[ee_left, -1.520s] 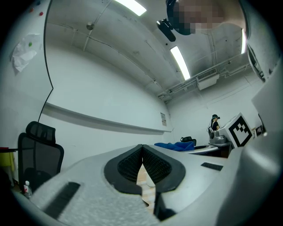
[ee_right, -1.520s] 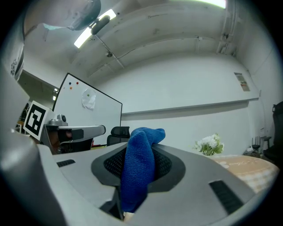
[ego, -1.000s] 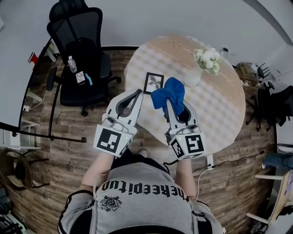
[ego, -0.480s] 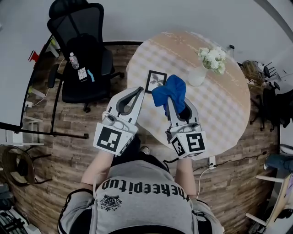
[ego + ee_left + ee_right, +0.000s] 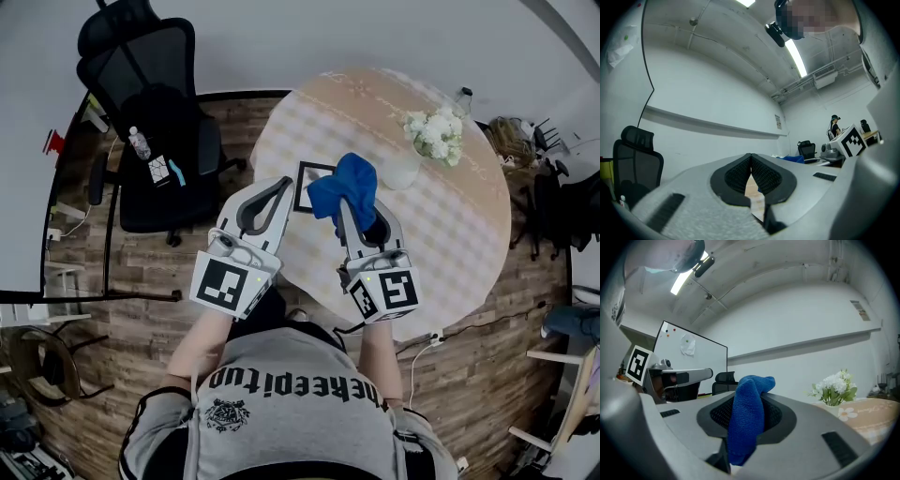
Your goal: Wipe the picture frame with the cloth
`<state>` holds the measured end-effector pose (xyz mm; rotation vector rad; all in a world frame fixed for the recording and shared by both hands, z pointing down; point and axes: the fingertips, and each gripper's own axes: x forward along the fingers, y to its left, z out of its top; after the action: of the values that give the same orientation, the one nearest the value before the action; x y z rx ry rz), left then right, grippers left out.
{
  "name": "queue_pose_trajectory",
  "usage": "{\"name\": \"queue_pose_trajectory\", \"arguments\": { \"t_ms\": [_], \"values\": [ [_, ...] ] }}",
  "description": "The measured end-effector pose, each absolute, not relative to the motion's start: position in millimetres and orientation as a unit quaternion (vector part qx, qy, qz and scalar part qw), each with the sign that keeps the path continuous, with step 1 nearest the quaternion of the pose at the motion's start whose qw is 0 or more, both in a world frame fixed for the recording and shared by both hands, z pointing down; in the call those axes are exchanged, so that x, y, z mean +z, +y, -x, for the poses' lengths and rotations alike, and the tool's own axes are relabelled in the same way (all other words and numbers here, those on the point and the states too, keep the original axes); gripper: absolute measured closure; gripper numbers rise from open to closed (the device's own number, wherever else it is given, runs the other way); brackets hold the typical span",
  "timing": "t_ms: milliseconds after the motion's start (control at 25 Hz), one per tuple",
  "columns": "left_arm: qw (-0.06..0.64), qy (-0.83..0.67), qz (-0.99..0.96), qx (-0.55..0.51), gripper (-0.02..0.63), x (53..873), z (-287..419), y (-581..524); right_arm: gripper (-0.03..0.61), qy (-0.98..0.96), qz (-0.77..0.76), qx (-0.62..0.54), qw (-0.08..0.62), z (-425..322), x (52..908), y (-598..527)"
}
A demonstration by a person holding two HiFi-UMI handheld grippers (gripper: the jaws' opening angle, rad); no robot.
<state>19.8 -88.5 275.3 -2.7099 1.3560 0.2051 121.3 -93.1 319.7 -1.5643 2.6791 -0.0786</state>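
Observation:
A small black picture frame (image 5: 308,185) lies flat on the round table (image 5: 450,225), partly hidden under the blue cloth (image 5: 344,189). My right gripper (image 5: 356,208) is shut on that cloth, which bunches up over its tips and hangs above the frame's right side. In the right gripper view the cloth (image 5: 749,416) sticks up between the jaws. My left gripper (image 5: 285,186) is held just left of the frame with its jaws touching at the tips and nothing in them; in the left gripper view (image 5: 751,157) it points up at the wall.
A white vase of pale flowers (image 5: 429,133) stands on the table right of the cloth, with a bottle (image 5: 462,100) behind it. A black office chair (image 5: 150,122) sits left of the table on the wooden floor. Bags and cables lie at the right.
Both grippers hold nearly the same pose. The view has shifted a little, and the cloth now covers more of the frame's right side.

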Motion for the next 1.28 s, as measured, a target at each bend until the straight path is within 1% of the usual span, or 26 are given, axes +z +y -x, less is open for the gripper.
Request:
{"name": "queue_pose_trajectory", "arguments": {
  "t_ms": [80,280,520,600,800,920,1040,1160,1280],
  "values": [
    [0.036,0.446,0.892,0.057,0.597,280,-17,-101,0.472,0.861,0.507,-0.026,0.018,-119,320,-106],
    [0.056,0.436,0.896,0.067,0.597,278,-8,-135,0.472,0.858,0.513,-0.030,0.011,-110,325,-138],
    [0.022,0.427,0.903,0.051,0.597,296,-2,-169,0.472,0.853,0.520,-0.043,-0.003,-100,340,-173],
    [0.020,0.423,0.904,0.052,0.597,299,0,-180,0.472,0.851,0.522,-0.051,-0.010,-97,348,-184],
    [0.017,0.417,0.907,0.053,0.597,310,4,-203,0.472,0.846,0.527,-0.078,-0.029,-93,375,-207],
    [-0.012,0.417,0.908,0.040,0.597,324,7,-213,0.472,0.842,0.529,-0.098,-0.044,-90,395,-216],
    [-0.015,0.418,0.908,0.031,0.597,338,11,-224,0.472,0.838,0.530,-0.116,-0.061,-88,415,-225],
    [-0.038,0.420,0.907,0.022,0.597,351,13,-231,0.472,0.834,0.530,-0.135,-0.076,-88,435,-229],
    [-0.040,0.420,0.907,0.019,0.597,360,16,-237,0.472,0.829,0.530,-0.152,-0.092,-88,454,-231]
  ]
}}
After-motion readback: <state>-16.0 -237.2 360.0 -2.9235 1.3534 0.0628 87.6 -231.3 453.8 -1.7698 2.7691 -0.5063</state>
